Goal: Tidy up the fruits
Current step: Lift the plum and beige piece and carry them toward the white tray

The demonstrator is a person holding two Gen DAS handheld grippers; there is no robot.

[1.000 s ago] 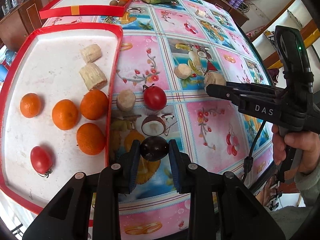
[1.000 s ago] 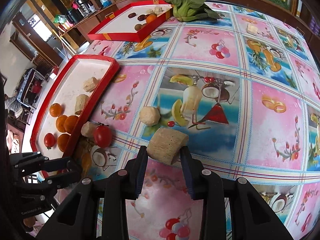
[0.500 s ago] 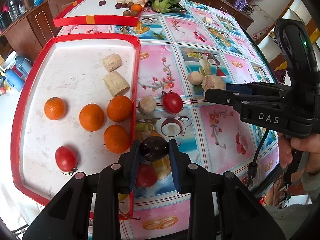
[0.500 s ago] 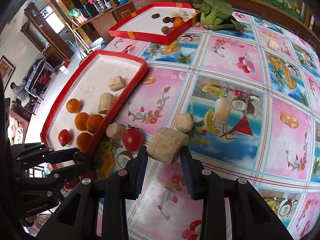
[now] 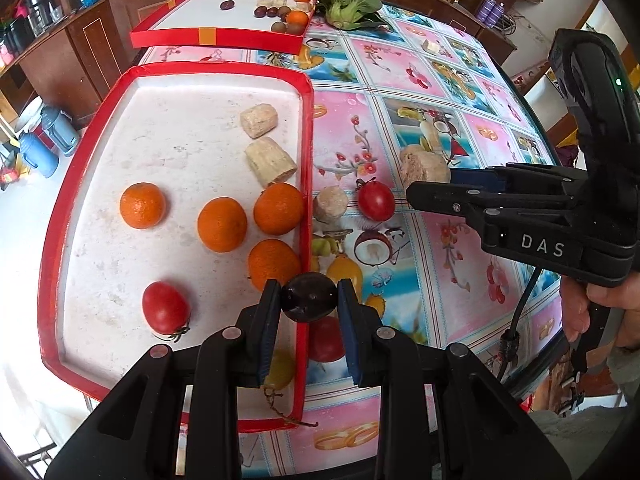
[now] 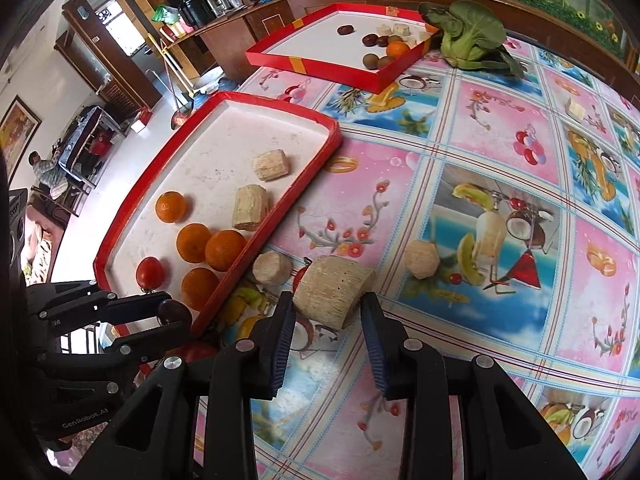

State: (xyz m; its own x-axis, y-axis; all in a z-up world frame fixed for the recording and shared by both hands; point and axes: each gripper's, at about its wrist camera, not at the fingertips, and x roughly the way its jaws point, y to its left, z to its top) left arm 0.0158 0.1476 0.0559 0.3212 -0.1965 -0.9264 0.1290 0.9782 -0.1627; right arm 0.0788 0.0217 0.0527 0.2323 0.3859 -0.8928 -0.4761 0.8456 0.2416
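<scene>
Both tools have shifted toward the near red tray (image 5: pixel 56 216) since the earlier frame, loads unchanged. Worktop (image 5: pixel 400 80) carries that tray with four oranges (image 5: pixel 222 224). Right tool (image 6: pixel 328 312) pinches a pale sugarcane chunk (image 6: pixel 334 294) above the worktop. Left tool (image 5: pixel 308 300) pinches a dark plum (image 5: pixel 308 297) over the tray's right rim.

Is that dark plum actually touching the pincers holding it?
Touching. The left wrist view shows the dark plum squeezed between both blue pads of the left gripper, no gap either side.
</scene>
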